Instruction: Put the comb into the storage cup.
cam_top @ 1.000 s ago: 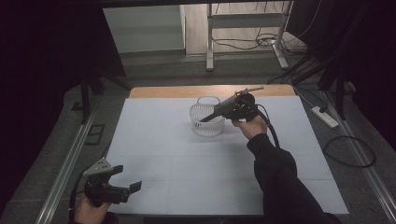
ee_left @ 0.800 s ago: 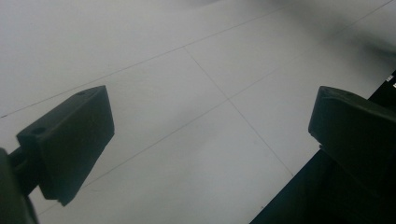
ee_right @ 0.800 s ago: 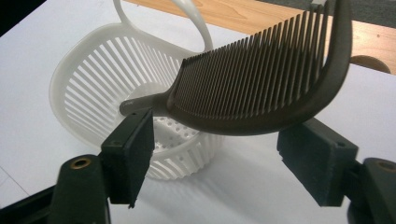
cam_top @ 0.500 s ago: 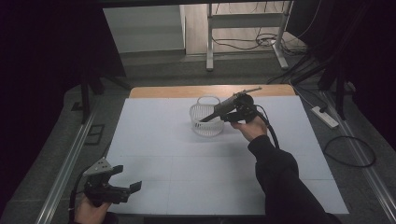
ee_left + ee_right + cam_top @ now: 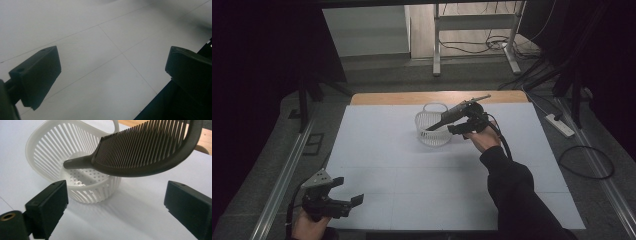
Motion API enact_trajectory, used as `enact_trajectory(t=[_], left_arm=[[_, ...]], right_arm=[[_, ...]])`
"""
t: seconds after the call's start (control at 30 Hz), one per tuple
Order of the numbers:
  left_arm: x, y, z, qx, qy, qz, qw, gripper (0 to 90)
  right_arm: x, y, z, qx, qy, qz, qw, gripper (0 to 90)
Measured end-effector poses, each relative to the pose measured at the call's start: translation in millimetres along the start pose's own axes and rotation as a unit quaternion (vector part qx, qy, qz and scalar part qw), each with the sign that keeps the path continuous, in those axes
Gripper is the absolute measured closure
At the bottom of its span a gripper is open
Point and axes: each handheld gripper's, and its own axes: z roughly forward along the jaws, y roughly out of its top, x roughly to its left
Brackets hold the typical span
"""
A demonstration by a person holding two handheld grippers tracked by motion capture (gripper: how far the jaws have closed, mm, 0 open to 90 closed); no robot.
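White slatted plastic basket (image 5: 75, 167) sitting on the white table sheet (image 5: 412, 165), round, thin vertical ribs, perforated floor, loop handle on the far rim; in the high view it is lying mid-table toward the far edge; dark matte comb (image 5: 150, 152) lying tilted across the basket, fine teeth pointing up, tapered handle tip dipping inside the bowl, wide end sticking out over the rim and cut off at the top right of the right gripper view; right gripper (image 5: 115, 205) hovering just beside the basket, blocky black jaws spread wide, gripping nothing, comb above and beyond them; whether the comb is touching the basket rim is hard to tell; left gripper (image 5: 112, 75) sitting at the near left table corner, jaws gaping apart over bare sheet with faint seam lines; right jaw partly cut off; wooden table edge (image 5: 387, 98) peeking past the sheet.
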Motion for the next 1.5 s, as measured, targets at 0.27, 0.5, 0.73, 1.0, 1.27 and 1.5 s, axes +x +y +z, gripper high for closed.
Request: enact_trajectory(t=[0.27,0.5,0.73,1.0,1.27,1.5], left_arm=[[0.1,-0.1,-0.1,0.000,-0.001,0.000,1.0000,0.7],[0.0,0.0,0.0,-0.001,-0.001,0.001,1.0000,0.7],[0.1,0.0,-0.1,-0.001,-0.002,0.000,1.0000,0.7],[0.2,0.0,-0.2,-0.002,-0.003,0.000,1.0000,0.7],[0.1,0.2,-0.1,-0.001,-0.004,0.002,1.0000,0.6],[0.1,0.2,-0.3,-0.003,-0.006,0.003,1.0000,0.5]], right_arm=[[-0.8,-2.0,-6.3,-0.013,0.008,-0.011,0.9998,0.0],[-1.3,-6.7,-13.2,-0.023,0.019,-0.014,0.9994,0.0],[-1.2,-15.7,-16.2,-0.029,0.028,-0.019,0.9990,0.0],[-2.5,-22.3,-20.8,-0.047,0.025,-0.025,0.9982,0.0],[-1.2,-27.5,-24.6,-0.055,0.032,-0.027,0.9976,0.0],[1.1,-30.0,-27.7,-0.053,0.035,-0.031,0.9975,0.0]])
